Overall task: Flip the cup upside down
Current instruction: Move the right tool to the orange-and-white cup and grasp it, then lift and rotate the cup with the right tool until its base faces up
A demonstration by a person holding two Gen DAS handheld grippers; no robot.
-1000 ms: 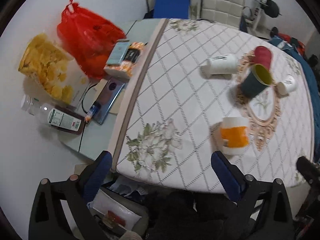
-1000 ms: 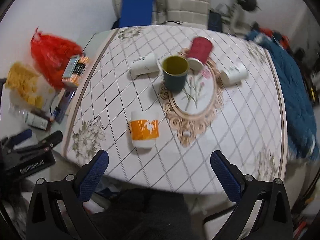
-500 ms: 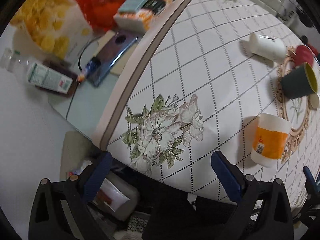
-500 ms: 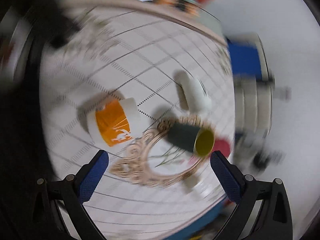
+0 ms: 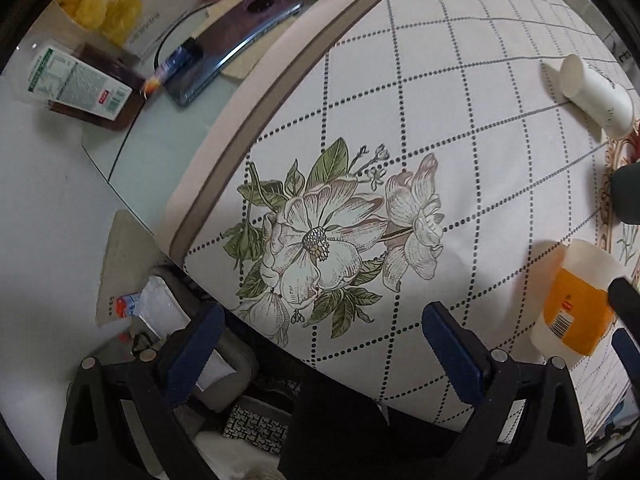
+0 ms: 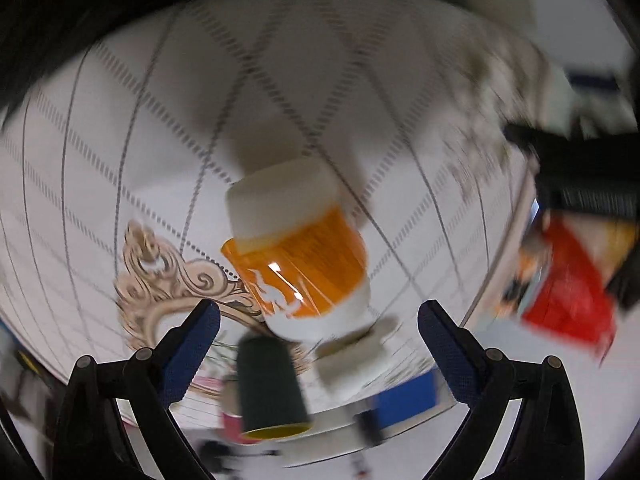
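Note:
A white cup with an orange label stands on the tablecloth, seen upside down because the right wrist view is rolled over. My right gripper is open, its blue pads on either side of the cup and a little short of it. The cup also shows at the right edge of the left wrist view, with part of the right gripper beside it. My left gripper is open and empty over the table's near edge, above the printed flower.
A dark green cup with yellow inside, a white cup on its side and a red cup lie further in. A phone, boxes and a red bag sit on the glass side table.
My right gripper has rolled over and moved in close to the orange-labelled cup. My left gripper has dropped lower and nearer the table's edge.

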